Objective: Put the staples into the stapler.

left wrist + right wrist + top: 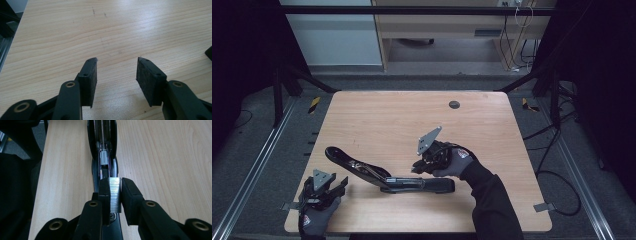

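Note:
A black stapler [387,180] lies swung open on the wooden table [382,115], its lid [337,155] folded back to the left and its metal channel [103,157] exposed. My right gripper [418,167] hovers just above the stapler's base, shut on a silver strip of staples [115,200] held upright between the pads [103,192]. In the right gripper view the gripper [115,182] sits directly over the open channel. At the table's front left corner my left gripper [339,184] rests open, with nothing between its jaws [116,72].
A small dark round grommet [454,104] sits in the table top at the back. Black frame posts and cables [552,145] stand to the right of the table. A dark corner [209,52] shows at the right edge of the left gripper view.

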`<action>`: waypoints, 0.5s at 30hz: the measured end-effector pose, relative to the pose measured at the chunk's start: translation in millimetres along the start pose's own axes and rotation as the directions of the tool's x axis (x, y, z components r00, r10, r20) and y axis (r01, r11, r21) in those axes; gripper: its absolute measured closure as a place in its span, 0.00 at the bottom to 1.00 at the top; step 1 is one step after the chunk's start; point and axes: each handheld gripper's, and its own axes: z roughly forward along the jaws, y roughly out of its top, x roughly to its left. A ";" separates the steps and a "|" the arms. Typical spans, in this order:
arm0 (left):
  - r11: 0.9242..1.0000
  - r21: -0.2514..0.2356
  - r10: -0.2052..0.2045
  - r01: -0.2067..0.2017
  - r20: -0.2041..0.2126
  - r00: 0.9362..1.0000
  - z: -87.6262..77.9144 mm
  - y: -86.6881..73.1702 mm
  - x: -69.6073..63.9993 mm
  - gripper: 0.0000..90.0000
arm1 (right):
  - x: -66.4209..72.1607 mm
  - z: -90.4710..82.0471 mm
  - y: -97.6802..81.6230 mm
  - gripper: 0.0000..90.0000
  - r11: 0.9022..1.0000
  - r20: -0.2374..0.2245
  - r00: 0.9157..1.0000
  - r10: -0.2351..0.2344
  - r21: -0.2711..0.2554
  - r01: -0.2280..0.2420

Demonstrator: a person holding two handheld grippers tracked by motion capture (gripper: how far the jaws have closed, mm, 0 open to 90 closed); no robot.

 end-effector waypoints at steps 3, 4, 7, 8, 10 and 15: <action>1.000 0.001 0.000 0.000 0.000 1.000 0.0 0.0 -0.1 0.56 | 0.9 3.8 -1.5 0.87 1.000 -0.008 1.000 0.001 0.004 -0.001; 1.000 0.001 0.001 -0.001 0.000 1.000 0.2 0.1 -0.2 0.56 | 1.4 4.6 -1.7 0.87 1.000 -0.009 1.000 0.000 0.009 0.000; 1.000 0.001 0.001 -0.001 0.000 1.000 0.2 0.1 -0.2 0.56 | 3.1 8.3 -3.1 0.87 1.000 -0.014 1.000 0.001 0.013 0.000; 1.000 0.000 0.001 -0.001 0.000 1.000 0.1 0.1 -0.2 0.56 | 3.4 10.7 -4.1 0.87 1.000 -0.016 1.000 0.000 0.013 0.000; 1.000 0.000 0.000 0.000 -0.001 1.000 0.0 0.1 0.0 0.56 | 3.9 14.1 -5.8 0.87 1.000 -0.022 1.000 0.001 0.020 -0.001; 1.000 0.001 0.002 -0.002 0.000 1.000 0.1 0.1 -0.2 0.56 | 4.5 19.7 -7.8 0.87 0.999 -0.032 0.999 0.005 0.035 -0.004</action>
